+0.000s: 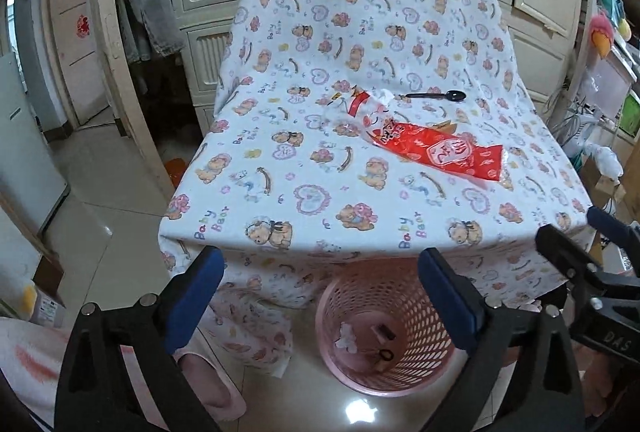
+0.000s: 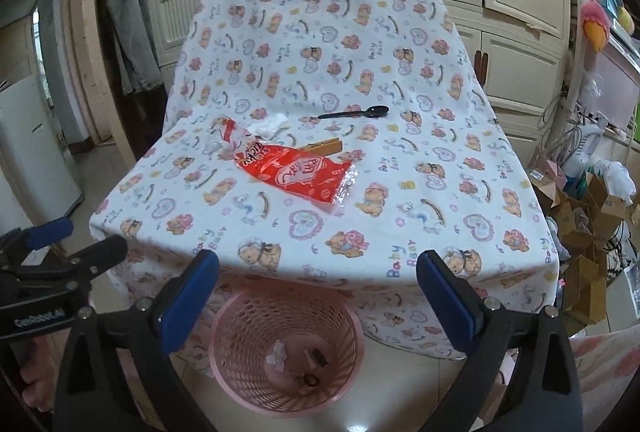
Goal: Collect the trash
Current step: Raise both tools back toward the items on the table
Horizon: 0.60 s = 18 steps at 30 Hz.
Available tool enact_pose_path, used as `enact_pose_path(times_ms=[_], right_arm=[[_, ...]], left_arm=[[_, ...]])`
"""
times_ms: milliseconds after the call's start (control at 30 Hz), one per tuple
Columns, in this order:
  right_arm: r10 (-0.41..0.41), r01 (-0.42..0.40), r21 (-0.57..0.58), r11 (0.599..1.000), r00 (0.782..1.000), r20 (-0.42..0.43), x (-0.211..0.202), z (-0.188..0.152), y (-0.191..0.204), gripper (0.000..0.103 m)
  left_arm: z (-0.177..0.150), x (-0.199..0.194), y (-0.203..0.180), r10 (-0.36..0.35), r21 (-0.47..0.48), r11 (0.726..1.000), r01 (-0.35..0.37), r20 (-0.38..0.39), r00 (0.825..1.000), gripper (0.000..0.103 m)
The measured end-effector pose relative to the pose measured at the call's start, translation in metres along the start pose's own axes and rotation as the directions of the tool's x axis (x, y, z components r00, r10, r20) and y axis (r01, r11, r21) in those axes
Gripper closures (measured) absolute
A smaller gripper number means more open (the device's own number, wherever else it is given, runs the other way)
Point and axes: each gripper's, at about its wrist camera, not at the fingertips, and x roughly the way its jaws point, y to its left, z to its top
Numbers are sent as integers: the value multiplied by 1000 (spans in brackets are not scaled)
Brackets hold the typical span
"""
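Both grippers are held wide open and empty above the pink basket (image 2: 286, 348), short of the table (image 2: 440, 232) edge. The left gripper (image 1: 320, 296) and right gripper (image 2: 318, 292) are level, side by side. The red wrapper (image 2: 294, 176) is seen mid-table, ahead of and beyond both, its long axis running diagonally from far-left to near-right. A clothespin (image 2: 324, 146) lies touching its far edge, a black spoon (image 2: 356, 112) farther back. In the right view the wrapper sits closer to center, so the right is judged slightly better placed.
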Motion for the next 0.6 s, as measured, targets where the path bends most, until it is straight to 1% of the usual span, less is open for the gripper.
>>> enact_pose_path(times_ms=[133,167,233,267,333,400,500,567,600], right_arm=[[-16,16,-4,1000,1000,9,-3,5,-2,3],[-11,11,-1,1000,1000,10,-4,6,-4,3],[25,-25,12,1000,1000,-7,-1,12,-9,4],[38,-38,18,999,999,-16,1,15,-10,7],[61,-61,24,998,997,-36,8,21,-13,21],[92,-90,33,995,994,-60,17,28,-16,27],[128,-124,59,991,989,-69,29,37,-23,29],[157,-149,87,985,983,-96,43,44,-30,32],[165,-154,104,983,980,-113,52,48,-34,38]], left_arm=[[2,4,3,-11,-19,1000,11,-1,1000,7],[3,5,3,-13,-23,1000,13,1,1000,7],[4,10,3,-3,-26,1000,3,-2,1000,7],[5,12,3,1,-29,1000,-1,-3,1000,7],[5,15,4,10,-38,999,-10,-7,1000,7],[6,16,5,11,-46,999,-11,-6,1000,7],[7,16,5,12,-46,999,-12,3,1000,7],[7,17,3,10,-43,999,-10,2,1000,7],[7,18,3,2,-47,999,-2,-5,1000,7]])
